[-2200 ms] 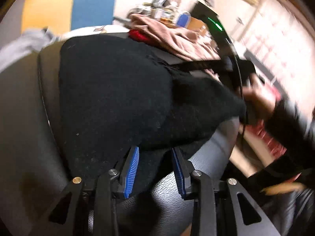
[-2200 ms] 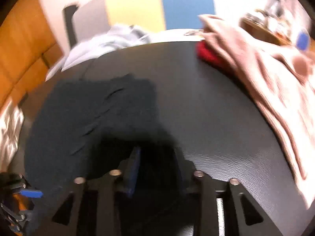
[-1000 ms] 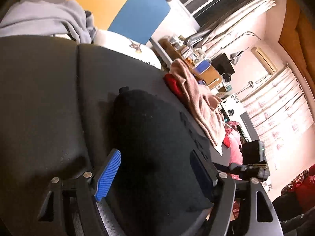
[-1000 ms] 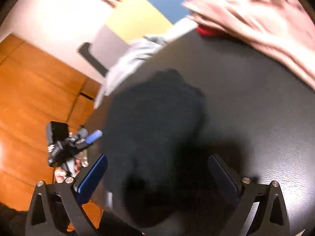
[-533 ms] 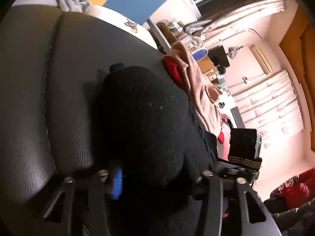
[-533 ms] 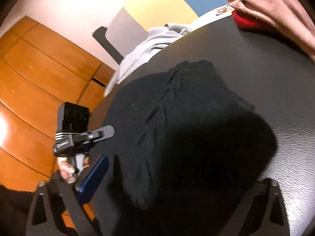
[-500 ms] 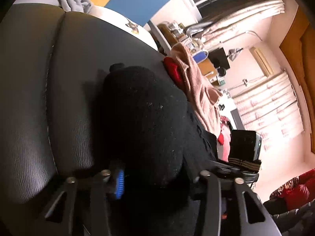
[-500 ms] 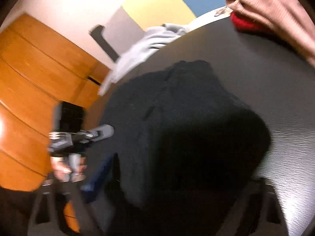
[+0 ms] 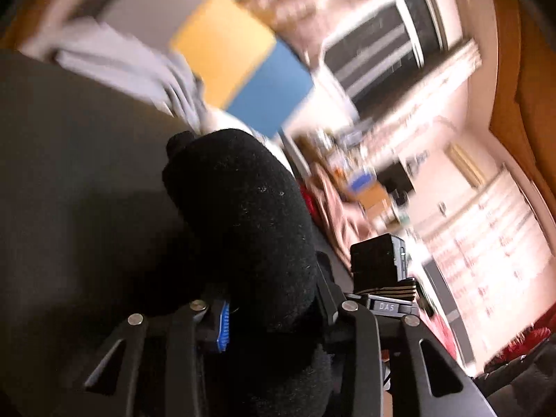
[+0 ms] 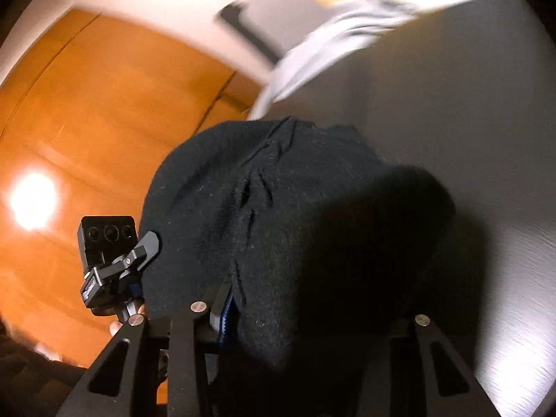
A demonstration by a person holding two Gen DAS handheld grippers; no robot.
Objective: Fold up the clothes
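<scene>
A black knit garment (image 9: pixel 243 215) is bunched into a thick folded bundle over the black padded surface (image 9: pixel 69 180). In the left wrist view my left gripper (image 9: pixel 274 316) is shut on its near edge; one blue pad (image 9: pixel 223 323) shows and the cloth hides the other. In the right wrist view the same black garment (image 10: pixel 295 215) fills the centre. My right gripper (image 10: pixel 295 316) is shut on it, with one blue pad (image 10: pixel 226 316) peeking out and the other finger buried under the cloth. Each gripper's body shows in the other's view: the left gripper's body (image 10: pixel 114 264) and the right gripper's body (image 9: pixel 378 260).
A grey garment (image 10: pixel 333 31) lies at the far edge of the pale-lit padded surface (image 10: pixel 469 111). Blurred pink clothing (image 9: pixel 330 191) and something red (image 9: pixel 307 198) lie to the right. A yellow and blue panel (image 9: pixel 243 69) stands behind. Orange wooden floor (image 10: pixel 87 121) lies off the left edge.
Both grippers have closed from wide open onto the black garment. The bundle has come up off the surface and both views have swung, with motion blur.
</scene>
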